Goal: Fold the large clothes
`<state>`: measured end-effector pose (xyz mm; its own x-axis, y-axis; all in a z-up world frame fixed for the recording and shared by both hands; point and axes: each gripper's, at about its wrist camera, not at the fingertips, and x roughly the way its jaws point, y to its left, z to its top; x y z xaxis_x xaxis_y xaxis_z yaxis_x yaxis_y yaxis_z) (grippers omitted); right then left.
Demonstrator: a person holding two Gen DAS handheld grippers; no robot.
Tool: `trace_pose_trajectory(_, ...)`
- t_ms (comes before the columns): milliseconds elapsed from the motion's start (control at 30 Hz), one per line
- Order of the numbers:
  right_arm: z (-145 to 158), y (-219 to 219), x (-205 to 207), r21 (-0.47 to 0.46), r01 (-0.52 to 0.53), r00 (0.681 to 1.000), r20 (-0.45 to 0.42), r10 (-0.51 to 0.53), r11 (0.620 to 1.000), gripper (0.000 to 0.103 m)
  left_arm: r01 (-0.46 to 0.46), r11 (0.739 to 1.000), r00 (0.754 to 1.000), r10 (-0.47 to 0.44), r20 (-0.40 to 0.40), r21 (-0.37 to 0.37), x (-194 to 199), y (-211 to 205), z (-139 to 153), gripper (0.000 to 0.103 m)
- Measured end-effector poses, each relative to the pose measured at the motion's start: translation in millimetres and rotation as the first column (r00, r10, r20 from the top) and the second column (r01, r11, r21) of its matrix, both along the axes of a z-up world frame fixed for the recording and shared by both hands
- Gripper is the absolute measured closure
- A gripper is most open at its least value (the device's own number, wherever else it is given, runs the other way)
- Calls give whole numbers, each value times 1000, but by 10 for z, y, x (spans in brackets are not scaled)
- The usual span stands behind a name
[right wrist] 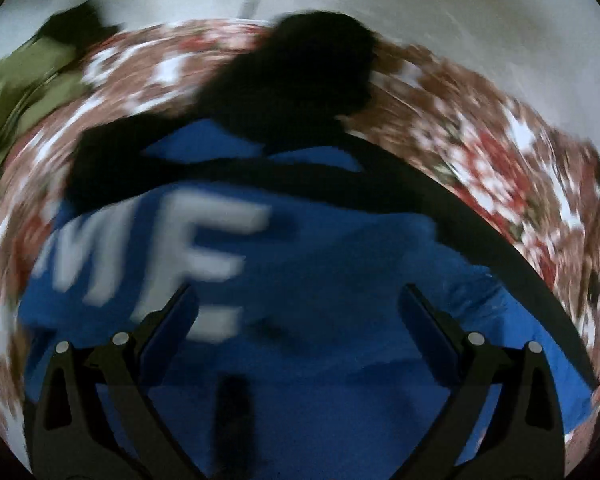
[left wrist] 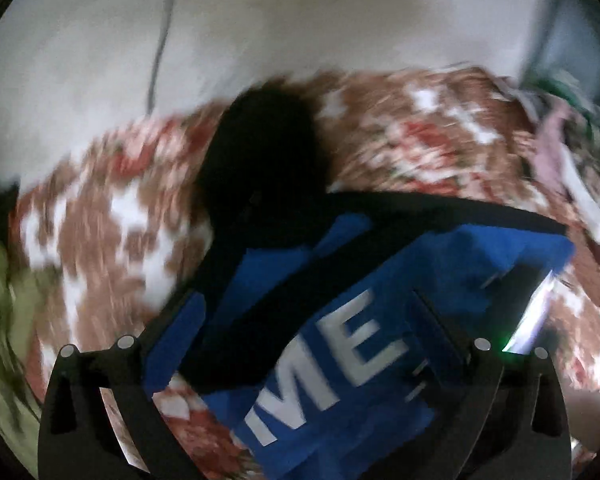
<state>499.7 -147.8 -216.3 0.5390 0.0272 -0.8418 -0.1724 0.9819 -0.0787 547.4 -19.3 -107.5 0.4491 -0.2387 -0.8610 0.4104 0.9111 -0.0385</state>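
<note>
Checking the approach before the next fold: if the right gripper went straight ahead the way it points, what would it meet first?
Most likely the blue garment: the open right gripper points straight at its blue cloth, right of the white lettering. Motion blur leaves depth unclear, and the floral bedcover lies beyond it.

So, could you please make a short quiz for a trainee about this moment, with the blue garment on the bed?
1. True or false: both grippers are open, the left gripper and the right gripper.
2. Which colour are the large letters on the blue garment? A) yellow B) white C) red
3. Fill in: the garment lies on a bedspread with a ______ pattern.

Key: 1 true. 2 B. 3 floral; it is brown, red and white, though blurred by motion.
</note>
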Motion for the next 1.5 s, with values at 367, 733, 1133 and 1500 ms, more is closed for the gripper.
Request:
trace_pose_trajectory(367, -720, -495, 468, -56, 67, 984, -160, -75, 996, 5, -53, 998, 991, 54, -125, 16, 82, 308, -1758, 5)
trace_pose_trajectory(733, -207, -1086, -322, 118, 221, 971, -118, -207, 968, 4, 9, 1000, 999, -9, -51, -17, -282, 365, -1135, 5)
trace_pose_trajectory(1133, 3, -3324, -1633, 237, 639, 768, -149, -623, 732, 4, 133, 991, 991, -134, -15, -21, -1339, -756, -937, 5)
trace_pose_trajectory(1500, -225, -5127, -2226, 350, 772, 619, -225, -752, 530, 4, 20, 983, 996, -35, -80, -181, -1668, -2206, -1073, 5)
